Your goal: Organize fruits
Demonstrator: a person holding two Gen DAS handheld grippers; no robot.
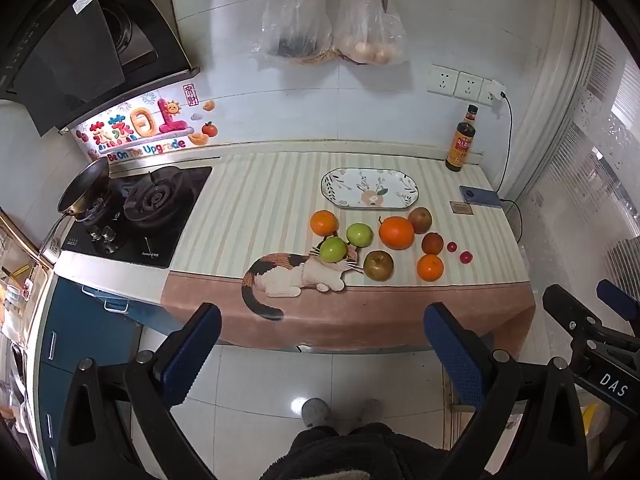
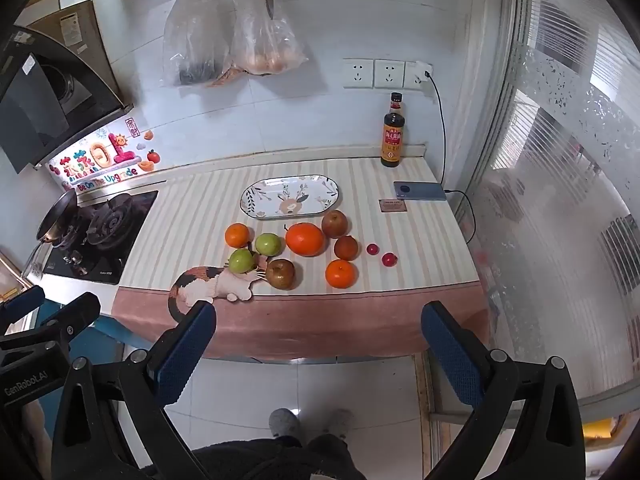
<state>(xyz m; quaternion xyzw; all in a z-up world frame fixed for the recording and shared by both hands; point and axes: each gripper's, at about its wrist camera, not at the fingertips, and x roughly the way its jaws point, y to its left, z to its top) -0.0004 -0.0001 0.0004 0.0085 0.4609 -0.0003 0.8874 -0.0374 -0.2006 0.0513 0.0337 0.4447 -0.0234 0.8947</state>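
Note:
Several fruits lie loose on the striped counter mat: a big orange point(image 1: 396, 233) point(image 2: 305, 239), two smaller oranges point(image 1: 324, 223) point(image 1: 430, 267), two green apples point(image 1: 359, 234) point(image 1: 333, 249), brownish fruits point(image 1: 378, 265) point(image 1: 420, 220) and two small red ones point(image 1: 465, 257) point(image 1: 451, 246). Behind them rests an oval flowered plate point(image 1: 340, 194) point(image 2: 256, 204) with nothing on it. My left gripper point(image 1: 320, 316) and right gripper point(image 2: 318, 314) both hang open in front of the counter's near edge, well short of the fruit, nothing between their fingers. The right gripper's tip point(image 1: 616, 300) shows at the left wrist view's right edge.
A gas hob point(image 1: 140, 216) with a tilted pan point(image 1: 84, 186) takes up the counter's left. At the back right stand a sauce bottle point(image 1: 461, 142), a charging phone point(image 1: 480, 197) and a small card point(image 1: 461, 208). Bags point(image 1: 332, 28) and scissors hang on the wall. A person's feet point(image 1: 340, 412) stand on the tiled floor.

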